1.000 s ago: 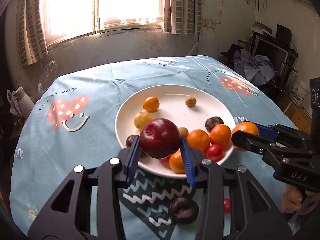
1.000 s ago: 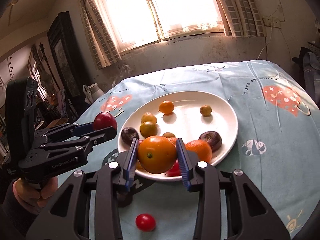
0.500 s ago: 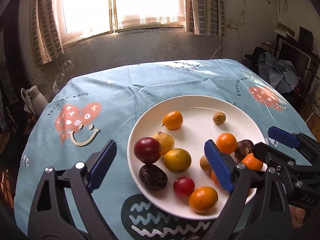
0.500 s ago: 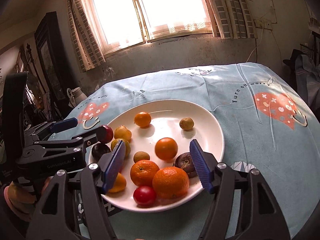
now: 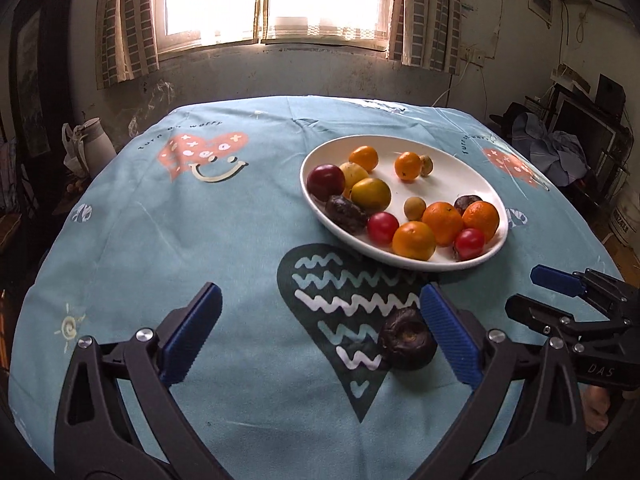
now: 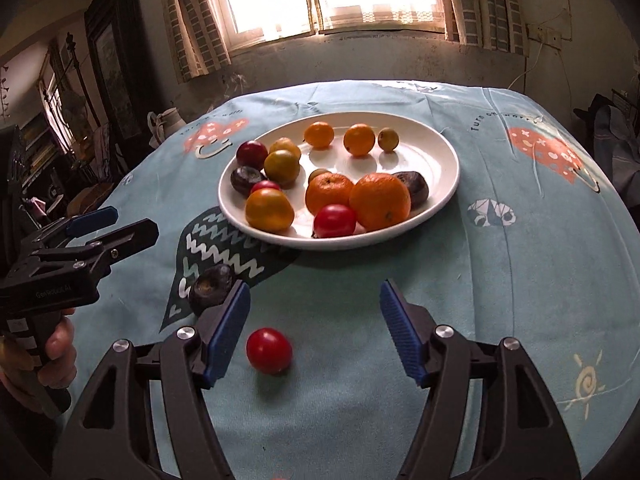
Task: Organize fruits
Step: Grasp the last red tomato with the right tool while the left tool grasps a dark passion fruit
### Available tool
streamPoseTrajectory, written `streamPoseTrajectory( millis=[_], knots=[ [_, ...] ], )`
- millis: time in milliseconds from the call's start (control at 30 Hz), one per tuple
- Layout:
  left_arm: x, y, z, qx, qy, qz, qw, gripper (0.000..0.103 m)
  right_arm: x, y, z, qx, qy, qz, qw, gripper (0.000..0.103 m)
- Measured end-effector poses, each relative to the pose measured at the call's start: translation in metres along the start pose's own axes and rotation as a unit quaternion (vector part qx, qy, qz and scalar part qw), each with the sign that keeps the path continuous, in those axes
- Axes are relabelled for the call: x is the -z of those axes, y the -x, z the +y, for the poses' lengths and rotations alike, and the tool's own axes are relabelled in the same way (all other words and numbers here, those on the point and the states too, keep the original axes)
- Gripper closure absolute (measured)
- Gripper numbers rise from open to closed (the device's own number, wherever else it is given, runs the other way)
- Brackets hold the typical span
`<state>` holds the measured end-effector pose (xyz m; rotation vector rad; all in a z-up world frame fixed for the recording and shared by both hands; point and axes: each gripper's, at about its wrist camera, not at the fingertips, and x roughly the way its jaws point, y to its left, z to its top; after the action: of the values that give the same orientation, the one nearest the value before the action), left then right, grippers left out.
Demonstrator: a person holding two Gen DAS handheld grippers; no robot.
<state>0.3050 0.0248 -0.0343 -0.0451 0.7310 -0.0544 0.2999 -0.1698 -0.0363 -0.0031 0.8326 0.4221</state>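
The round table, under its blue tablecloth (image 5: 168, 248), fills most of what I see. On it the white plate (image 6: 436, 160) is my landmark, sitting on the far half of the cloth, towards the window. It holds the gathered fruit. Three oranges (image 6: 379, 200) crowd its near edge with two red tomatoes (image 6: 334, 221) among them. A dark red plum (image 5: 325, 179), yellow fruits and a wrinkled dark fruit line its left side. Smaller orange and brown fruits lie at its far side.

My left gripper (image 5: 320, 334) hangs over the bare cloth on the near side of the plate. Its jaws are opening, spread as wide as they go, and grasp nothing. A wrinkled dark passion fruit (image 5: 407, 344) lies on the cloth nearer me than the plate, just inside my right-hand finger; I cannot tell whether it touches the pad.

My right gripper (image 6: 314, 330) is also on the near side of the plate, jaws parted about halfway and released. A loose red tomato (image 6: 269, 350) rests on the cloth between its fingers, nearer the left pad, touching neither.
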Motion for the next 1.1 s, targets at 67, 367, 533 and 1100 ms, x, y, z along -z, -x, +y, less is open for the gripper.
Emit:
streamPoseTrajectory(
  millis=[67,367,533,1100],
  knots=[
    [0.008,-0.004,0.01,0.003,0.02,0.008,0.9998,0.002,0.006,-0.004,0.012,0.008,0.03,0.016,0.999,0.035],
    [0.008,-0.001,0.028,-0.008,0.062,0.003,0.9981,0.002,0.018,-0.006,0.038,-0.001,0.092,0.031,0.995,0.035],
    [0.008,-0.002,0.027,-0.01,0.063,0.007,0.9979,0.002,0.022,-0.014,0.04,-0.001,0.101,0.043,0.994,0.041],
    [0.008,0.0,0.026,-0.009,0.064,0.004,0.9979,0.002,0.025,-0.027,0.042,0.004,0.109,0.062,0.992,0.066]
  ],
)
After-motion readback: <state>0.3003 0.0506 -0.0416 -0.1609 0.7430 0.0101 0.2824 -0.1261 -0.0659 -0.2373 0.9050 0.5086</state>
